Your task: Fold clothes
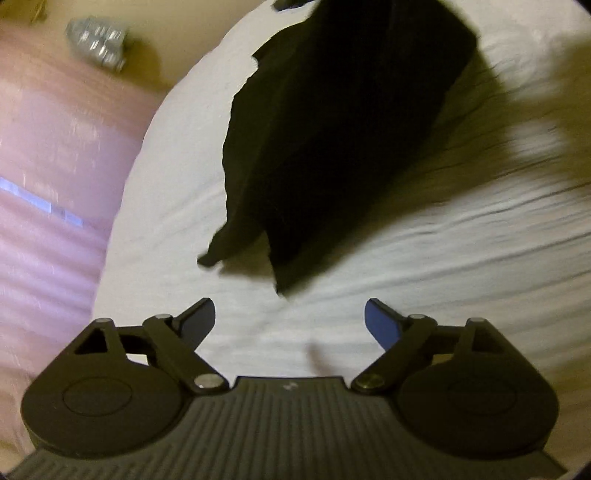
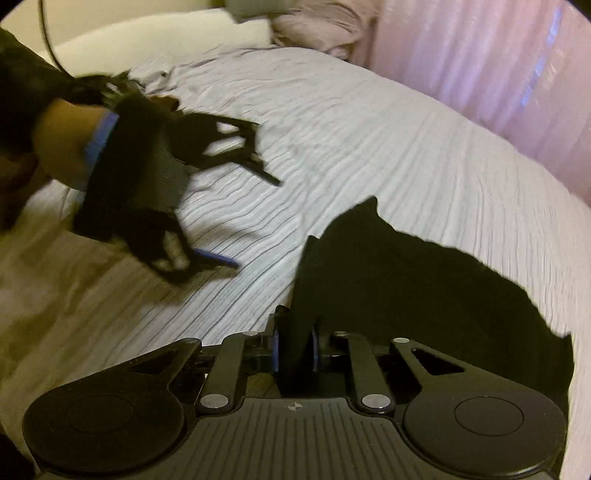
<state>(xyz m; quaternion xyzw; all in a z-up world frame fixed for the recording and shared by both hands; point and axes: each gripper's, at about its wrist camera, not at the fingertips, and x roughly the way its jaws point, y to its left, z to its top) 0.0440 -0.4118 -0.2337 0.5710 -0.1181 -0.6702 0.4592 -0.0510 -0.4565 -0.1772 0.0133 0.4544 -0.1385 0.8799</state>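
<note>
I see the bed [image 1: 406, 295] with its white ribbed cover filling most of both views, and on it the black garment [image 1: 332, 129]. From my left gripper [image 1: 290, 325] the garment lies ahead of the jaws and apart from them, its nearest corner hanging just short of the gap; those jaws stand wide open with nothing between them. My right gripper [image 2: 295, 347] has its jaws closed down on an edge of the garment [image 2: 424, 295], and the rest of the cloth spreads ahead and to the right of them. Only the right view shows the left gripper [image 2: 255, 218] itself, blurred, off to the left of the cloth and held clear of it. It also shows pillows [image 2: 325, 26] at the far end. The pink curtain [image 1: 48, 166] appears in both. Only the left view shows a small silvery object [image 1: 98, 44] on the floor, too blurred to tell.
</note>
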